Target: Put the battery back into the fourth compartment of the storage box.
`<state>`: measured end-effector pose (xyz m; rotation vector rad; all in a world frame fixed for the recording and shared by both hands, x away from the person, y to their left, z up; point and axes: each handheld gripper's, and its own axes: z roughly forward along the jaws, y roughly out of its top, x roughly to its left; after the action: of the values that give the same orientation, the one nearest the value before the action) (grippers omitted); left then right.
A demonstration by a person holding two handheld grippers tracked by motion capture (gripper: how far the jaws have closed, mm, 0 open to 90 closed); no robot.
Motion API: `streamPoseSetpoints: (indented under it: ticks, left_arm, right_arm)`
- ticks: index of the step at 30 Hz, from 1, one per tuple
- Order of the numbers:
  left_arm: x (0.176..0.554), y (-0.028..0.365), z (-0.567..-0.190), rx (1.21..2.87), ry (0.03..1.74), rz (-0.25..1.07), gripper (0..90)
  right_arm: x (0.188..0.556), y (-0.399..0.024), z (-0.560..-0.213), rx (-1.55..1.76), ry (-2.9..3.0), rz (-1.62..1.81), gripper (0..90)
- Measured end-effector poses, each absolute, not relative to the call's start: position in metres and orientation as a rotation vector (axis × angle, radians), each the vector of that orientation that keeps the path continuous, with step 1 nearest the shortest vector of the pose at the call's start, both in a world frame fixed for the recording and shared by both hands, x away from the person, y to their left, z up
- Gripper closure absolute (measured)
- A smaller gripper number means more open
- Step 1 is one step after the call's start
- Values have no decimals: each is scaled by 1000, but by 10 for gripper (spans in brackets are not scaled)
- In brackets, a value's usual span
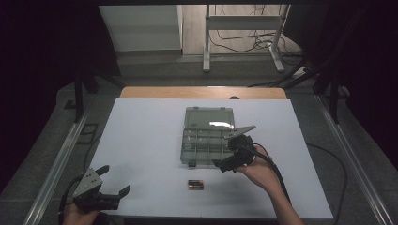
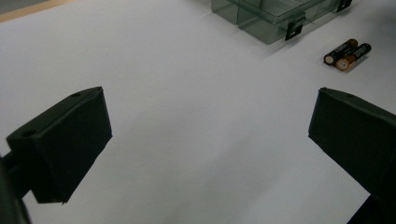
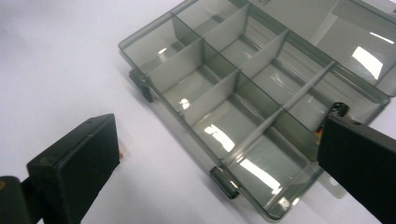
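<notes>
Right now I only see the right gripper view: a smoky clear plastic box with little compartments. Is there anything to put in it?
Observer: Yes, two black-and-copper cylindrical batteries lie on the white table, nearer you than the box.
Operator: Are they touching?
Observer: The left gripper view shows them side by side, touching.
Operator: Where's my other gripper?
Observer: The left gripper sits at the table's near left corner, jaws open, holding nothing.

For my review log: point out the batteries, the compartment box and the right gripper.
batteries (image 2: 347, 54), left gripper view, on the casings.
compartment box (image 3: 219, 91), right gripper view, on a divider.
right gripper (image 1: 234, 150), high view, between its jaws.
</notes>
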<state>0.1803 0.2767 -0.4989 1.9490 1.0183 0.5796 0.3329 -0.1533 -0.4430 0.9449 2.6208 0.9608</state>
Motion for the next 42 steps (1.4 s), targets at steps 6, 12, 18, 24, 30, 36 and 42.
streamPoseSetpoints:
  ticks: [6, 12, 18, 24, 30, 36, 42]
  left_arm:
    - [180, 277, -499, 1950, 1018, 579, 2]
    - [180, 277, -499, 1954, 1015, 579, 2]
    - [180, 276, -499, 1954, 1012, 579, 2]
    - [180, 276, -499, 1955, 1011, 579, 2]
    - [181, 276, -499, 1961, 1009, 579, 2]
    - [181, 276, -499, 1957, 1011, 571, 2]
    - [181, 277, -499, 1953, 1011, 566, 2]
  right_arm:
    - [328, -147, -444, 930, 2638, 946, 0]
    - [322, -138, -444, 891, 2661, 919, 0]
    - [316, -126, -447, 848, 2668, 868, 73]
    - [313, -116, -451, 815, 2705, 874, 145]
    - [311, -106, -458, 782, 2750, 859, 218]
    - [310, -96, -464, 759, 2804, 845, 320]
    - [309, -84, -473, 691, 2860, 782, 401]
